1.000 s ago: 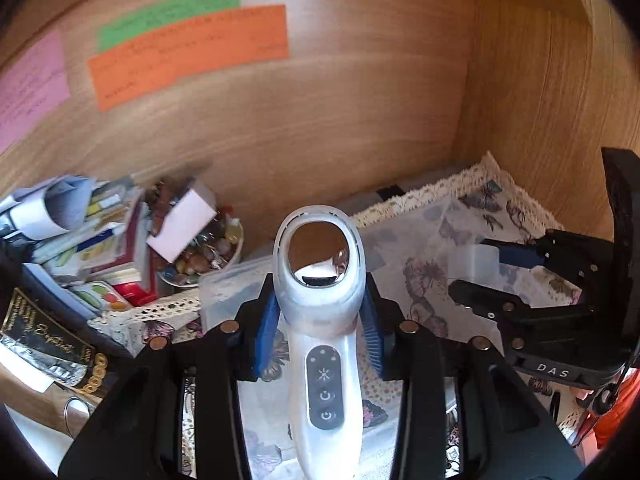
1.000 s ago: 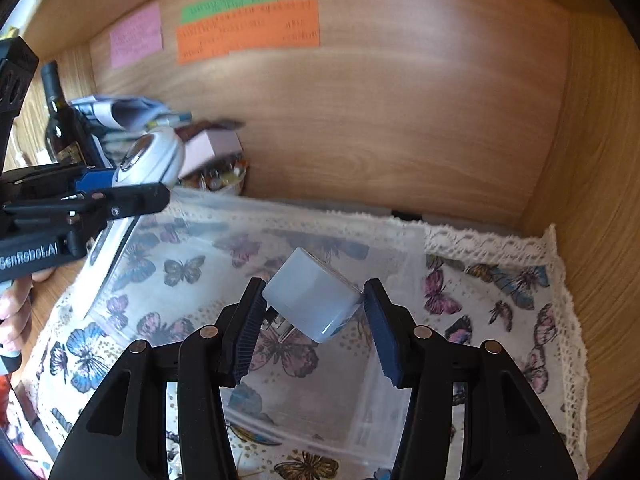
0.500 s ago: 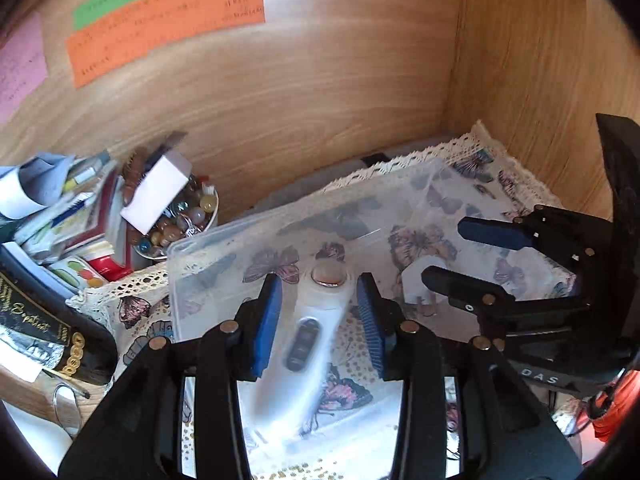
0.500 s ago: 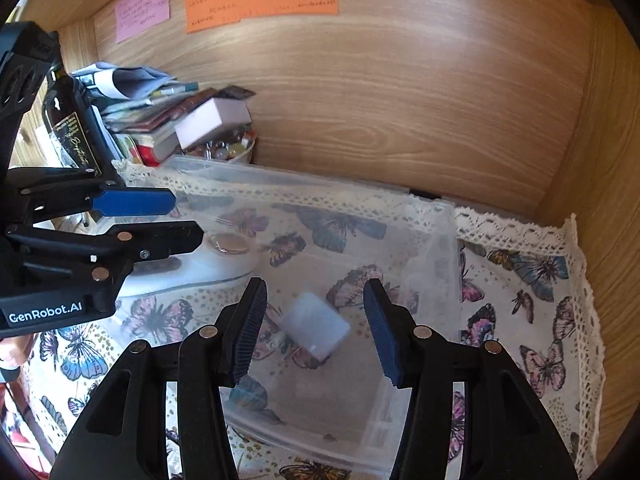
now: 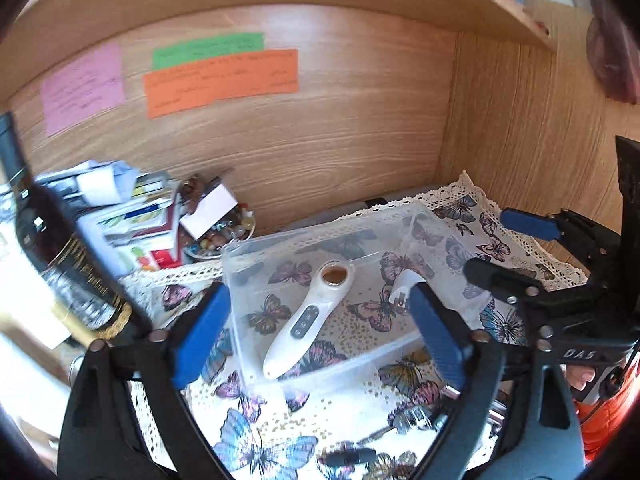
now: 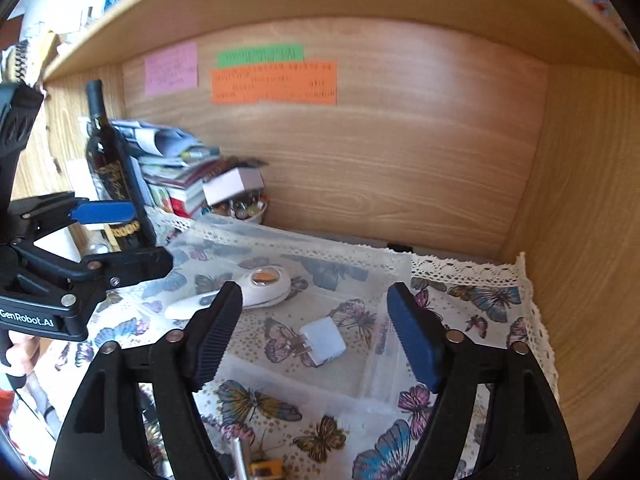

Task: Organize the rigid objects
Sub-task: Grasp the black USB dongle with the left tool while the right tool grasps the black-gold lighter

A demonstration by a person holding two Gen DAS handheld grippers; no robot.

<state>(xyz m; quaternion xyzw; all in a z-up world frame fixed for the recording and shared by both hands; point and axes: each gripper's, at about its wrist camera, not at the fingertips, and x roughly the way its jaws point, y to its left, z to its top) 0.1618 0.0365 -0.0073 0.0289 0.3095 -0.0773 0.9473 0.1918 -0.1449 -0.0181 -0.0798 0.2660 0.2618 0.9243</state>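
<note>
A clear plastic bin (image 5: pixel 240 280) stands on the butterfly cloth; it also shows in the right wrist view (image 6: pixel 404 280). A white handheld device (image 5: pixel 308 316) with a round metal head lies inside it, also seen in the right wrist view (image 6: pixel 256 288). A white plug adapter (image 6: pixel 322 342) lies in the bin beside it, partly hidden in the left wrist view (image 5: pixel 402 284). My left gripper (image 5: pixel 316 336) is open and empty above the bin's near side. My right gripper (image 6: pixel 316 336) is open and empty above the adapter.
A dark wine bottle (image 6: pixel 108 168), a stack of books and papers (image 6: pixel 172 168) and a bowl of beads (image 5: pixel 220 236) with a white box stand at the left. Wooden walls close the back and right. Keys (image 5: pixel 412 420) lie on the cloth in front.
Both grippers opened and pulled back and up. The white device dropped from my left gripper into the bin. The adapter dropped from my right gripper into the bin.
</note>
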